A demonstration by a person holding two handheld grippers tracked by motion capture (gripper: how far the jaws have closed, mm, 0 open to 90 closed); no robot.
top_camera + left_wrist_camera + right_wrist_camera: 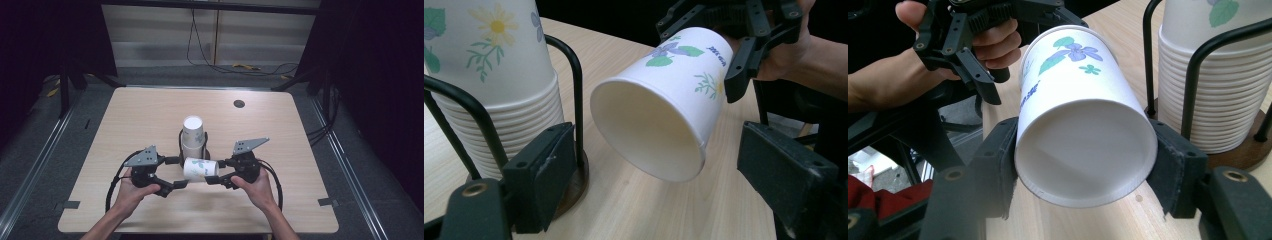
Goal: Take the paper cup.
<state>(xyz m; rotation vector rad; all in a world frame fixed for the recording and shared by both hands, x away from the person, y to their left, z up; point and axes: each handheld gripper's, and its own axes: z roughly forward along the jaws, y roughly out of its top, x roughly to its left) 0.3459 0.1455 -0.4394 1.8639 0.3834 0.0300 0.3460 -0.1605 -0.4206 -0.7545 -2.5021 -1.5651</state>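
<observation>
The counter point(150, 115) carries a wire holder point(569, 90) on a round wooden base, loaded with a stack of upside-down paper cups point(193, 134) near its middle. In front of that stack, one flowered cup point(200, 169) is held off the surface on its side, between the two hands. The right gripper point(1083, 165) is clamped across it at the closed bottom end, one jaw on each side. The left gripper point(654, 170) stands spread wide, its jaws empty and facing the cup's open mouth. The step in hand looks like a handover. To do it well, I would bring the left jaws around the cup wall just behind the rim, squeeze lightly so the paper does not buckle, and release the right side only once that hold is firm.
</observation>
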